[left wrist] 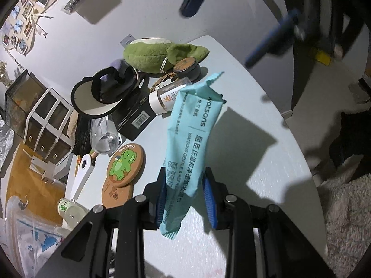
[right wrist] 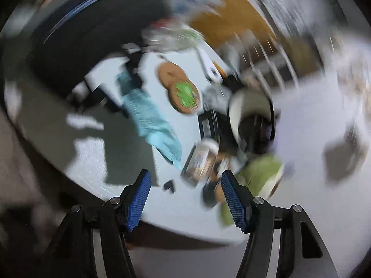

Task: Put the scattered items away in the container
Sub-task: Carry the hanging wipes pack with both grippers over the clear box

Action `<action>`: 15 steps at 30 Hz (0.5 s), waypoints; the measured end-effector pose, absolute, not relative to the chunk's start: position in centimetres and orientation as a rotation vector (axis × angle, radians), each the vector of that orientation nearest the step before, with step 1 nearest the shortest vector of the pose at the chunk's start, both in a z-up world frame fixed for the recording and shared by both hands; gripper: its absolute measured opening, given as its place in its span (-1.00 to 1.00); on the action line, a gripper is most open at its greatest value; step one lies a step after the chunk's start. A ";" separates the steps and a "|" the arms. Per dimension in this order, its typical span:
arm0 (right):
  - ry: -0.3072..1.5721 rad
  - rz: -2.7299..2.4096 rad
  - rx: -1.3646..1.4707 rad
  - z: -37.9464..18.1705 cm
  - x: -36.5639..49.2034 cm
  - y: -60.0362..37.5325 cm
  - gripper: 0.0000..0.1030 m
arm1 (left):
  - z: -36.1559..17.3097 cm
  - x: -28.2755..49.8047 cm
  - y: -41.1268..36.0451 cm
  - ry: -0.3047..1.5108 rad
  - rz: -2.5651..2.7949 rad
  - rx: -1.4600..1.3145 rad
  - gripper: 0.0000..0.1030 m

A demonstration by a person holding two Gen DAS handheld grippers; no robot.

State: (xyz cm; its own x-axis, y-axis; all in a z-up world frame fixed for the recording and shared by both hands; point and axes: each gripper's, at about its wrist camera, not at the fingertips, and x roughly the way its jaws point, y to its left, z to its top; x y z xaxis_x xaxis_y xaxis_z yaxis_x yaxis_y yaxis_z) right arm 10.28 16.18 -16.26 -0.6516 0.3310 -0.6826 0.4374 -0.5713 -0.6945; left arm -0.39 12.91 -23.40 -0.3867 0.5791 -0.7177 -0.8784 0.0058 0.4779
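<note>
A light blue wet-wipe packet (left wrist: 192, 139) was held by the left gripper (left wrist: 186, 199); its blue pads (left wrist: 162, 199) were pressed on the lower part of the packet from both sides, and the packet stood up and forward from the gripper, above the white table (left wrist: 266, 157). Beyond the packet's far end, a small bottle with a white cap (left wrist: 165, 97) and a round dark tin (left wrist: 186, 67) were seen lying on the table, and further behind them a green plush toy (left wrist: 160, 54). To the left of the gripper two round cork coasters (left wrist: 123, 169) were lying, one partly over the other, and beyond them a black box (left wrist: 134, 118), a clear glass (left wrist: 103, 136) and a sun visor (left wrist: 104, 92). A clear plastic container (left wrist: 25, 229) was seen low at the far left, beside the table. The right gripper (right wrist: 185, 199) was seen with its jaws set wide and nothing between them; its view was strongly blurred. Ahead of it the same bottle (right wrist: 201, 159) and the plush toy (right wrist: 259, 176) were made out, and the packet (right wrist: 150, 118) further ahead to the left.
</note>
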 end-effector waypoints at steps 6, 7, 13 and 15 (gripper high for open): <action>1.829 -2.060 1.009 -20.6 11.1 12.8 0.23 | -24.0 0.7 11.4 1.153 1.622 -0.345 -0.45; 1.861 -2.013 0.984 -21.1 11.1 12.5 0.23 | -24.1 0.8 11.3 1.157 1.619 -0.339 -0.45; 1.897 -1.906 0.851 -23.2 9.8 12.7 0.23 | -24.8 0.9 10.7 1.183 1.617 -0.324 -0.44; 1.904 -1.887 0.822 -23.8 9.3 13.3 0.22 | -24.5 0.5 10.7 1.150 1.624 -0.355 -0.45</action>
